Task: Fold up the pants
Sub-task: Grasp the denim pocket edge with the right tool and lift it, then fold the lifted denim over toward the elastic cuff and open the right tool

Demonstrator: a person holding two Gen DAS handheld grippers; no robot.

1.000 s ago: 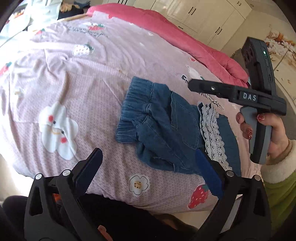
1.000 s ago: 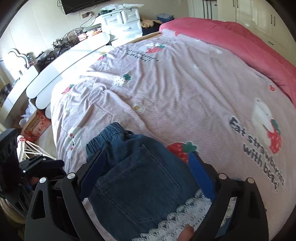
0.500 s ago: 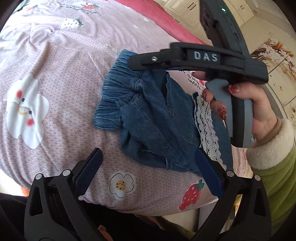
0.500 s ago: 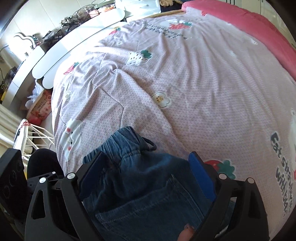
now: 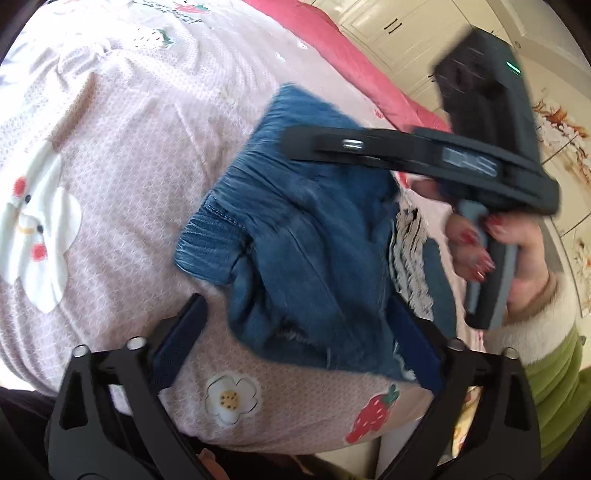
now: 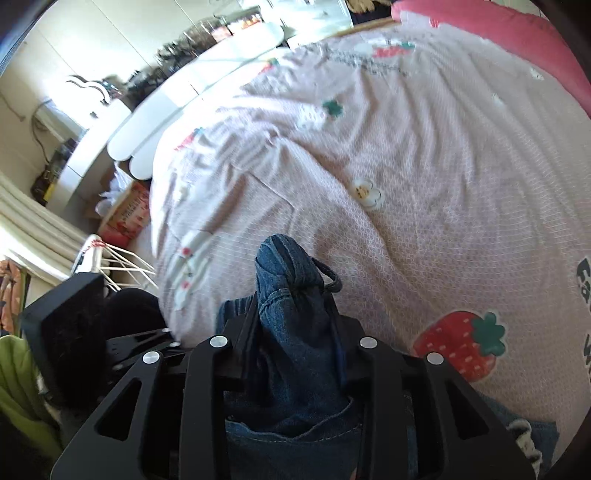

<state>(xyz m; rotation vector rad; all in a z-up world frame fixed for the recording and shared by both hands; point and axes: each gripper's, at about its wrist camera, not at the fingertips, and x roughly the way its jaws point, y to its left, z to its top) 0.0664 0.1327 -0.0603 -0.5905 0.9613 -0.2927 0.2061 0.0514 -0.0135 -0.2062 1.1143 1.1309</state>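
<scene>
Small blue denim pants (image 5: 310, 236) with white lace trim (image 5: 410, 251) lie crumpled on the pink bedspread (image 5: 122, 155). My right gripper (image 6: 295, 317) is closing its jaws and the pads squeeze a bunched fold of the waistband (image 6: 288, 266), which sticks up between them. In the left wrist view a hand with red nails (image 5: 476, 240) holds that gripper (image 5: 295, 140) over the pants' far side. My left gripper (image 5: 299, 328) hovers low over the near edge of the pants. Its jaws are closing with denim between them, but the left pad stands clear of the cloth.
The bed's near edge (image 5: 295, 439) runs just under the left gripper. A red quilt (image 5: 332, 48) lies along the far side, with white cupboards (image 5: 399, 26) behind. Beside the bed are a white desk (image 6: 177, 110), a cardboard box (image 6: 129, 210) and a wire rack (image 6: 122, 266).
My right gripper has shut on the waistband and gathered it into an upright bunch. The left gripper has dropped closer to the pants and its jaws have narrowed.
</scene>
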